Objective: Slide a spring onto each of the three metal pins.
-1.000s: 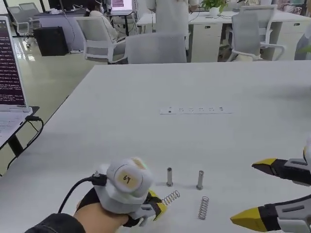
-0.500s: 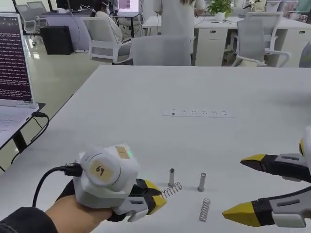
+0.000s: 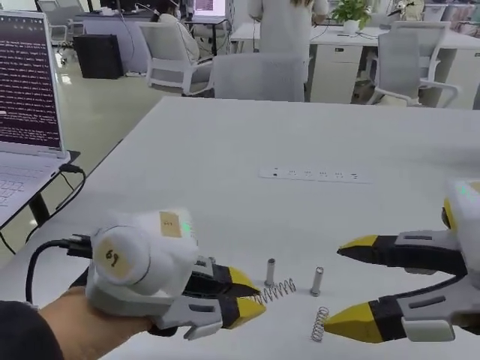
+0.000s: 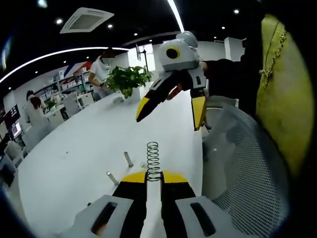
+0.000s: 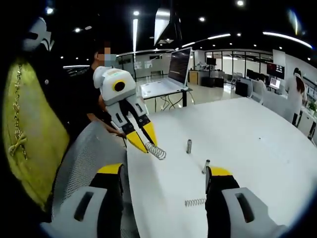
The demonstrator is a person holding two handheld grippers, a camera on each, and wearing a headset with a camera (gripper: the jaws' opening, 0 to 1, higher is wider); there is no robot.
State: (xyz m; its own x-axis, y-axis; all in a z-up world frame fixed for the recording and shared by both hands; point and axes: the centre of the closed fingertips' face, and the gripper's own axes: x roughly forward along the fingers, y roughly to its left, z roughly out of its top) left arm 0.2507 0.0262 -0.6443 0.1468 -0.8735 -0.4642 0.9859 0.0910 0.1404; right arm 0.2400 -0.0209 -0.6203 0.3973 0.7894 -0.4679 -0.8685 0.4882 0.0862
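Bare pins, loose springs, lower centre.
Silver metal left pin [image 3: 270, 271] and right pin [image 3: 316, 280] stand upright; coiled wire spring [image 3: 275, 291] slants between them; second spring [image 3: 320, 323] lies below.

**Crowded between the grippers, open table beyond**

The gap between the left gripper [image 3: 251, 296] and the right gripper [image 3: 334, 285] is taken up by a pin [image 3: 270, 271], a second pin [image 3: 317, 280] standing apart from it, and a loose spring [image 3: 320, 324] lying near the right gripper's lower jaw. The first pin is crowded by the held spring [image 3: 275, 291]. Behind the pins, bare table [image 3: 225, 165] is left up to the socket strip [image 3: 315, 175]. The table's left side is flanked by a laptop [image 3: 26, 97].
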